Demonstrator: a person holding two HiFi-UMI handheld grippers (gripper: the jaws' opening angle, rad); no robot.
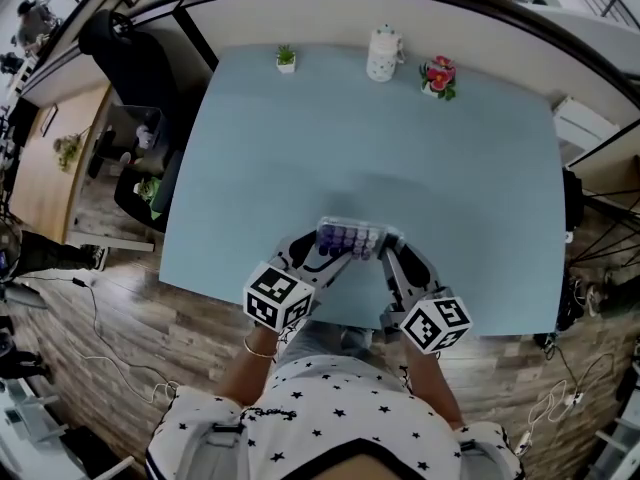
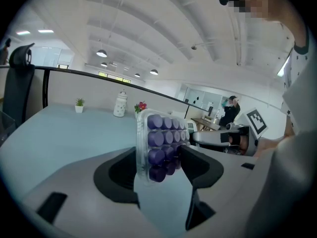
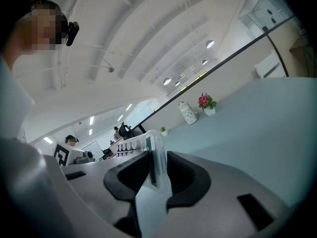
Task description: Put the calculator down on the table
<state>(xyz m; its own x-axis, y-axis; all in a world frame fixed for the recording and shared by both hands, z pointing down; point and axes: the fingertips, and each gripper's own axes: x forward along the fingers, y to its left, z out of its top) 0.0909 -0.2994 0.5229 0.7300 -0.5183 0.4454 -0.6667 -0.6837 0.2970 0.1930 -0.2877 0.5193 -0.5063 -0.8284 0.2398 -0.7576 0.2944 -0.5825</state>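
A calculator (image 1: 350, 236) with purple keys in a clear case hangs between my two grippers, over the near part of the pale blue table (image 1: 370, 138). My left gripper (image 1: 325, 249) is shut on its left end. In the left gripper view the keys (image 2: 161, 143) face the right pad and the case stands upright between the jaws. My right gripper (image 1: 388, 250) is shut on the right end. In the right gripper view only the calculator's thin clear edge (image 3: 154, 157) shows between the black pads. Whether the calculator touches the table, I cannot tell.
At the table's far edge stand a small potted plant (image 1: 286, 58), a white jar (image 1: 384, 53) and a pot of pink flowers (image 1: 438, 76). A black chair (image 1: 130, 58) is off the far left corner. The near table edge runs just under my grippers.
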